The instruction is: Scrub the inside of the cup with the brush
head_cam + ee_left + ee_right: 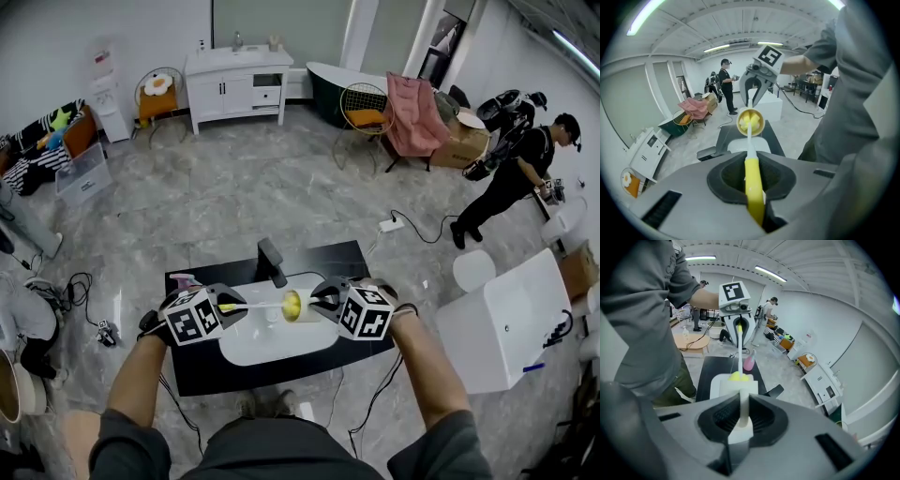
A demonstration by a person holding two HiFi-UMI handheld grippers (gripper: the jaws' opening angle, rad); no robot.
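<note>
The cup is held on its side above a white basin, its mouth facing the left tongs. The brush has its head inside the cup. The left tongs pinch the brush's yellow handle, and the right tongs pinch the cup's handle. The basin sits on a black table, with a pink bottle beside it.
</note>
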